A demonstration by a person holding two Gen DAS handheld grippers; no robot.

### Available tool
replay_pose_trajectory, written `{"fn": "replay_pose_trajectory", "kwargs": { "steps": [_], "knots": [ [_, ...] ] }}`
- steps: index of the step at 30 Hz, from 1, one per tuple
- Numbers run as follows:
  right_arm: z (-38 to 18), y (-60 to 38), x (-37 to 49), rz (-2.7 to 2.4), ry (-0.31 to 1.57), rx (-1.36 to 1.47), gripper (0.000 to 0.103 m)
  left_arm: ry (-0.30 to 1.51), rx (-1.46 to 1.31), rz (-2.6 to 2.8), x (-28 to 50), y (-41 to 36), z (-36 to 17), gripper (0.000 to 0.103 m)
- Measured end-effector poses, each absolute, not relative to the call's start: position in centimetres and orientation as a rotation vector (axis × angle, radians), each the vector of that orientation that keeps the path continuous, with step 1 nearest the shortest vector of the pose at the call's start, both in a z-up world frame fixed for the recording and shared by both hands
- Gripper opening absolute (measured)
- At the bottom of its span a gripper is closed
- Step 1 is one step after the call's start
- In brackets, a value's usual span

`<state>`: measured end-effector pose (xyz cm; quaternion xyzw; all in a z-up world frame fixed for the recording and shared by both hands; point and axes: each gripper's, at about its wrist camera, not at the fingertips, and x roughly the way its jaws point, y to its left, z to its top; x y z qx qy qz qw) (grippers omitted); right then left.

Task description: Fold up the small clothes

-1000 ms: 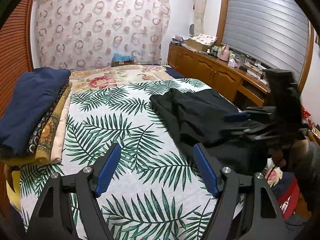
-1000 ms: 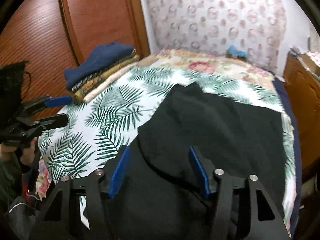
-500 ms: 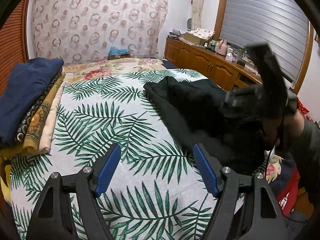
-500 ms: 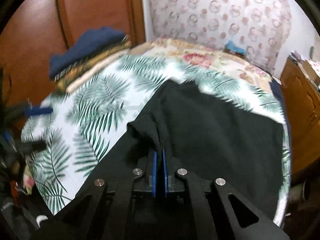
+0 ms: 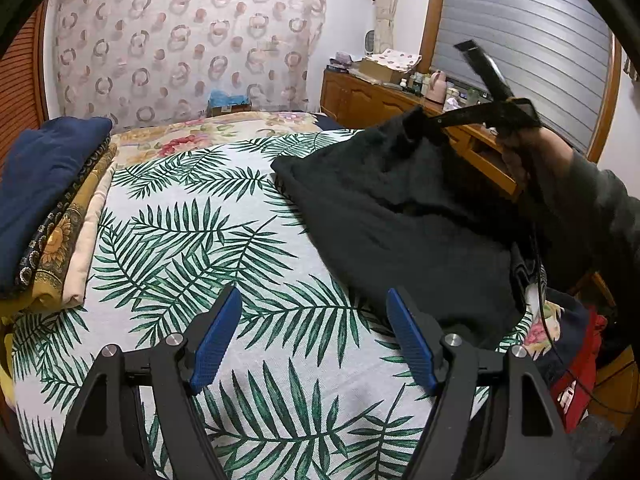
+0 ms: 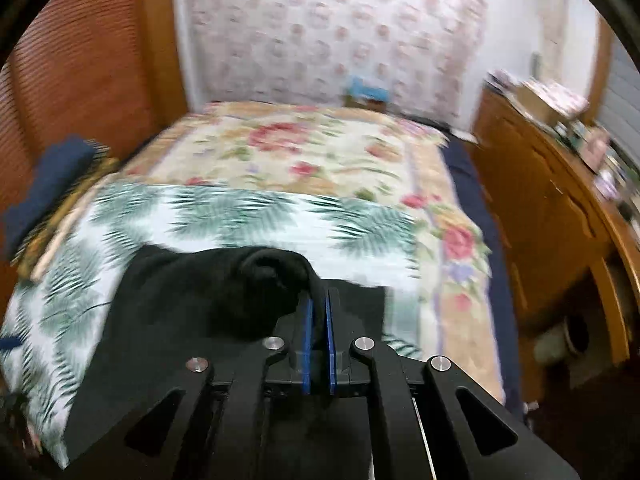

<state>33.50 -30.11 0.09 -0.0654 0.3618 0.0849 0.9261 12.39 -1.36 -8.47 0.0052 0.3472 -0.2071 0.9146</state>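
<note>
A black garment (image 5: 400, 216) lies on the right half of the palm-leaf bedsheet (image 5: 192, 248). My right gripper (image 6: 318, 300) is shut on a fold of that black garment (image 6: 224, 300) and holds it lifted above the bed. In the left wrist view the right gripper (image 5: 416, 122) shows at the upper right, held by a hand (image 5: 528, 152), with the cloth hanging from it. My left gripper (image 5: 314, 320) hovers open over the bare sheet near the front edge, just left of the garment's lower hem, with nothing between its blue pads (image 5: 216, 336).
A stack of folded clothes (image 5: 44, 196), navy on top, sits at the bed's left edge against a wooden wall (image 6: 80, 80). A wooden sideboard (image 5: 400, 100) with clutter runs along the right. A floral cover (image 6: 300, 152) spans the far bed. Red and dark items (image 5: 572, 360) lie beside the bed at right.
My right gripper shut on the black garment's edge, then swung up and toward the far right with the cloth in it. The left gripper barely shifted and stayed open.
</note>
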Motion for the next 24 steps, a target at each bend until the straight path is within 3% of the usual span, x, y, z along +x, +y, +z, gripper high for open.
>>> {"fn": "replay_pose_trajectory", "kwargs": {
  "steps": [2,4,8,15,24],
  "knots": [
    [-0.1,-30.3,34.9,0.113,0.752,-0.126,0.015,0.719,0.014,-0.426,12.4,-1.4,-8.6,0.076],
    [0.0,-31.0,35.6,0.073,0.752,-0.094,0.038,0.722,0.016,-0.427,12.4,-1.3,-8.6,0.076],
    [0.6,-31.2,34.3,0.119,0.728,-0.064,0.038,0.727,0.014,-0.430,12.5,-1.3,-8.8,0.076],
    [-0.6,-29.9,24.3,0.290,0.728,-0.126,0.038,0.732,0.019,-0.451,12.3,-2.2,-9.2,0.076],
    [-5.0,-30.3,14.5,0.241,0.735,-0.125,0.038,0.744,0.047,-0.489,11.6,-4.5,-9.8,0.076]
  ]
}}
